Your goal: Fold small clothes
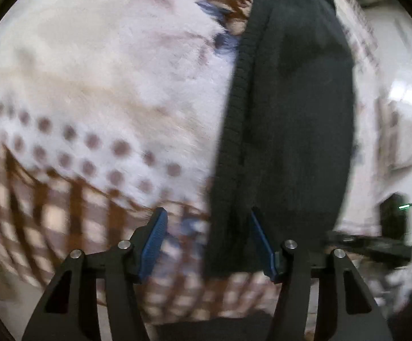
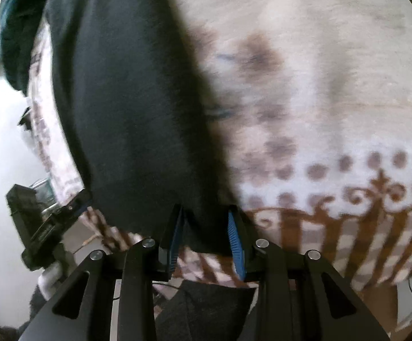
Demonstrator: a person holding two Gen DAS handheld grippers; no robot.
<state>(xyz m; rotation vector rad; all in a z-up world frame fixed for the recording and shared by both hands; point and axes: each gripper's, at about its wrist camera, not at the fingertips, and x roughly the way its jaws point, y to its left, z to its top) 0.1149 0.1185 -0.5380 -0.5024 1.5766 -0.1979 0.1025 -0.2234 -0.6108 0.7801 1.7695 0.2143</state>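
The left hand-held gripper has its blue pads spread, and the near edge of the black garment lies over its right pad. The garment stretches long across the patterned fleece blanket. The right hand-held gripper is also spread, with the garment's near hem lying between its pads.

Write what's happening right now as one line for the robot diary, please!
stage: fold underway | left hand-held gripper: open | right hand-held gripper: open | black garment: lying on patterned blanket
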